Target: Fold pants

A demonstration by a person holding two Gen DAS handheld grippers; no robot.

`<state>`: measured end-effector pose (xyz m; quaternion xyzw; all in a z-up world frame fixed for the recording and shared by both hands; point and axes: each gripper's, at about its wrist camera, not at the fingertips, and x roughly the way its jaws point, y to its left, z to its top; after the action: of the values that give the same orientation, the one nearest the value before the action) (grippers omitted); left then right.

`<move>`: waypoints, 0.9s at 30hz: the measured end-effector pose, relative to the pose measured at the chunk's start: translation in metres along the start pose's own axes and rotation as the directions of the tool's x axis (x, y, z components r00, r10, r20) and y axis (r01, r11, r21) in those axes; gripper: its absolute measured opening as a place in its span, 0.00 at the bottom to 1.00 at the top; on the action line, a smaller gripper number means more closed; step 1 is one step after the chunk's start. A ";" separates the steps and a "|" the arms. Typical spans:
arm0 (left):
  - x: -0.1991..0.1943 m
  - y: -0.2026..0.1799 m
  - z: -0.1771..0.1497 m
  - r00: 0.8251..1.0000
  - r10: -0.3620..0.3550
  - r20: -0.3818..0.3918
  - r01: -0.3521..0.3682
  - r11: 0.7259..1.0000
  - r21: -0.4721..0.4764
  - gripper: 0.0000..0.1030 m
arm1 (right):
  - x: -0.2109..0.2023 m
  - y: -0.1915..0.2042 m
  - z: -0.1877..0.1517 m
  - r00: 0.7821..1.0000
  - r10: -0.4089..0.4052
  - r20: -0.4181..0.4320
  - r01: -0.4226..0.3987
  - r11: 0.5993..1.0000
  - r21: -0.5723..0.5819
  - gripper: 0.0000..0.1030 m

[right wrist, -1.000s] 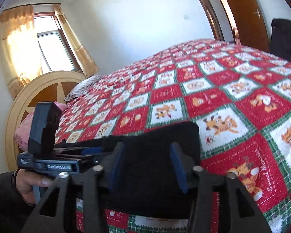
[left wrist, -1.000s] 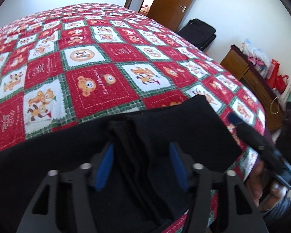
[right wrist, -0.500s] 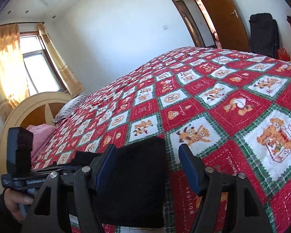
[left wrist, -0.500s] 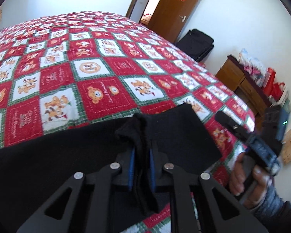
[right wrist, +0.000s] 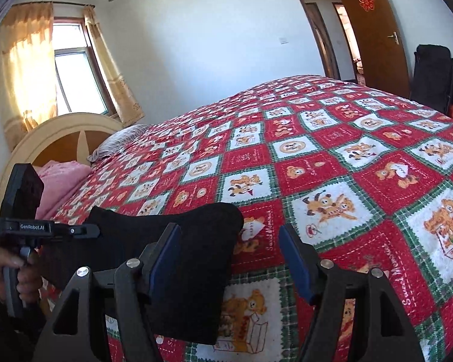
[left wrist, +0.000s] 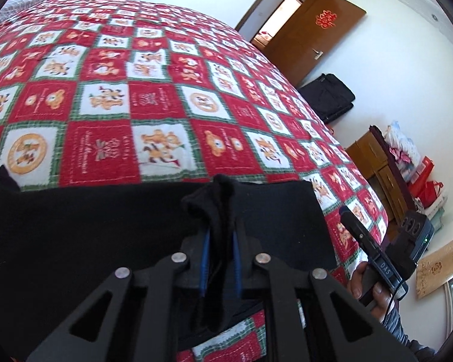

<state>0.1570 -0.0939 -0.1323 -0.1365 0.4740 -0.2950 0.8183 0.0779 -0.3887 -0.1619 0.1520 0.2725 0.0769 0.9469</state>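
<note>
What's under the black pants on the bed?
The black pants lie on the red patchwork quilt, which shows all round them and at the bed's near edge. What the quilt looks like directly beneath them is covered.

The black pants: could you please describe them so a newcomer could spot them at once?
Find the bed's red teddy-bear quilt. At its near edge lie the black pants, pinched in the left gripper. They are the quilt's only plain, dark item.

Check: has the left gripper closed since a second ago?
Yes. The left gripper was open around the pants; now it is shut on a bunched fold, against the same quilt.
</note>
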 end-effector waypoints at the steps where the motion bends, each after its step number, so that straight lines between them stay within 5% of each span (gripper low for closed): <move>1: -0.001 0.002 0.000 1.000 0.001 -0.001 -0.001 1.000 -0.004 0.13 | 0.000 0.001 0.000 1.000 0.001 0.000 -0.001 1.000 -0.002 0.67; 9: -0.011 0.028 -0.003 0.999 0.040 -0.001 -0.040 0.998 -0.050 0.13 | -0.002 0.005 0.000 0.998 0.063 0.006 -0.063 0.998 -0.016 0.67; 17: -0.003 0.052 -0.013 0.998 0.065 -0.015 -0.066 0.994 -0.091 0.13 | 0.000 0.058 -0.016 0.968 0.238 -0.077 -0.250 0.943 -0.220 0.67; 23: 0.006 0.058 -0.018 0.995 0.095 -0.011 -0.095 0.993 -0.068 0.20 | 0.043 0.067 -0.041 0.945 0.135 -0.297 -0.212 0.946 -0.246 0.67; 27: 0.001 0.056 -0.020 0.994 0.105 0.010 -0.104 0.994 -0.038 0.26 | 0.042 0.066 -0.040 0.946 0.142 -0.292 -0.217 0.946 -0.240 0.67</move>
<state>0.1600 -0.0493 -0.1712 -0.1286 0.4809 -0.2421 0.8328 0.0877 -0.3076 -0.1929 0.0346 0.3715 0.2198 0.9014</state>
